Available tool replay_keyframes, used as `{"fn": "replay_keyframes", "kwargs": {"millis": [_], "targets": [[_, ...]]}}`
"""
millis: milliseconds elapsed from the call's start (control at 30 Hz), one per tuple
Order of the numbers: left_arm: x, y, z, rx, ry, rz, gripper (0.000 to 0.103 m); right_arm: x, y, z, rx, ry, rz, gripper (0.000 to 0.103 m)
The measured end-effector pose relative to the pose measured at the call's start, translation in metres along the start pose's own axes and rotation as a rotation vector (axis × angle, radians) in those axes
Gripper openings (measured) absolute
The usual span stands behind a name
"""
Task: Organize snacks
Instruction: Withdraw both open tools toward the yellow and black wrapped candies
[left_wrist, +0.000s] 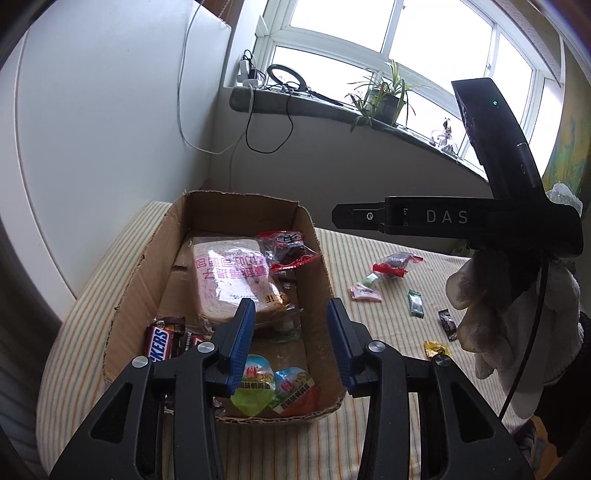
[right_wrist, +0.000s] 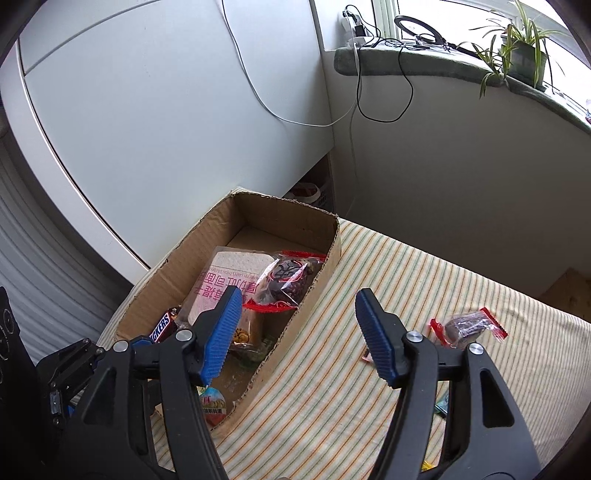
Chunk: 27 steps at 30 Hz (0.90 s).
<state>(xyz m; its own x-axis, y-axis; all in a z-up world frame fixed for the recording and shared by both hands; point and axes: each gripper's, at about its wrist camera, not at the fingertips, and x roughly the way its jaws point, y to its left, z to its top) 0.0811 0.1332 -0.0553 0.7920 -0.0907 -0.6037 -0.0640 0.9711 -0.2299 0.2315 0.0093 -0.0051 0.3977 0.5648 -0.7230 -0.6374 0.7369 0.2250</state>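
Note:
An open cardboard box (left_wrist: 147, 273) (right_wrist: 166, 280) stands on a striped cloth. In it lie a pink-printed bread packet (left_wrist: 229, 280) (right_wrist: 225, 273), a red-wrapped dark snack (left_wrist: 288, 247) (right_wrist: 291, 280), Snickers bars (left_wrist: 160, 341) (right_wrist: 162, 328) and two jelly cups (left_wrist: 255, 384). My left gripper (left_wrist: 291, 306) hovers open over the box's near half, nothing between its blue pads. My right gripper (right_wrist: 298, 295) stands open above the box's right wall, also empty. Loose on the cloth to the right are another red-wrapped snack (left_wrist: 395, 264) (right_wrist: 469, 325), a pink sachet (left_wrist: 365, 293), a green packet (left_wrist: 415, 304) and small candies (left_wrist: 447, 323).
A gloved hand (left_wrist: 517, 314) holds the black right tool at the right of the left wrist view. A white cabinet (right_wrist: 147, 110) rises behind the box. The window sill (left_wrist: 332, 107) carries plants and cables that hang down the wall.

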Motion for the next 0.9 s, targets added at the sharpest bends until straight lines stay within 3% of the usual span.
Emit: {"fn": "replay_keyframes", "kwargs": {"millis": [267,533,900], "targets": [[-0.011,-0.018,-0.002,0.022,-0.009,-0.017,0.039,-0.041,-0.018,-0.016,0.009,-0.036,-0.031,0.066],[-0.009,-0.047,-0.006,0.055,0.002,-0.06,0.039,-0.084,-0.068,-0.045,0.063,-0.055,-0.089,0.066],[0.012,-0.096,-0.021,0.095,0.072,-0.134,0.039,-0.096,-0.14,-0.093,0.149,-0.001,-0.16,0.066]]}}
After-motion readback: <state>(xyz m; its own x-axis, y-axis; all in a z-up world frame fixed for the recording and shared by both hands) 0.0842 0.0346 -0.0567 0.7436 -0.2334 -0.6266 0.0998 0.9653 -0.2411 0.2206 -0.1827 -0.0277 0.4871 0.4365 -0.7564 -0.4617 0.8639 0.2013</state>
